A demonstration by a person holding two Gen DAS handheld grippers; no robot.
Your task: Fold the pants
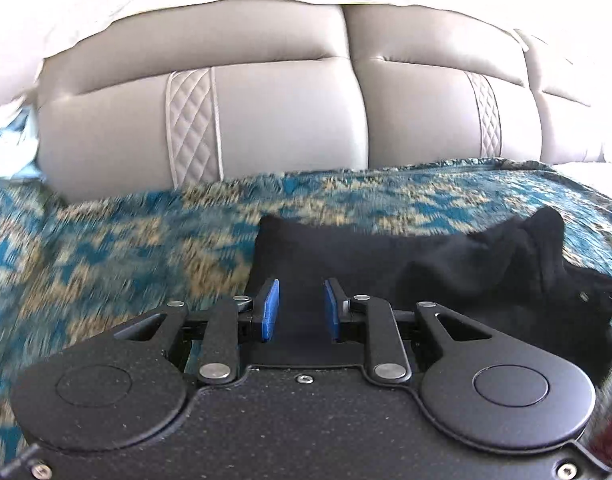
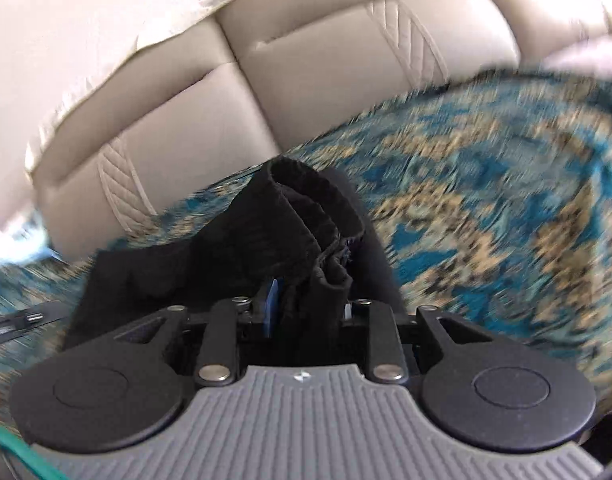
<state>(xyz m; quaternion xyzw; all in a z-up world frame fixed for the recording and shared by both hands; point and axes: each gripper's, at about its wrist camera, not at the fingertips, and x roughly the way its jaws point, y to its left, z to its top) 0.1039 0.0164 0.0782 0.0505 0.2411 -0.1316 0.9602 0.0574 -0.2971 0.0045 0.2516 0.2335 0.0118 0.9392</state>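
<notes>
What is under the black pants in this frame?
The black pants lie on a teal-and-tan patterned blanket, visible all around them. Whatever sits directly beneath the fabric is covered.

Pretty sure I was in a bedroom at home. There was a padded, quilted leather-look headboard (image 1: 265, 120) right ahead of me, and a bed covered in a teal and gold patterned blanket (image 1: 105, 248).

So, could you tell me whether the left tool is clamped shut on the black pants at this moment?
No, the left tool has its blue pads apart, with the black pants lying flat between and beyond them.
</notes>
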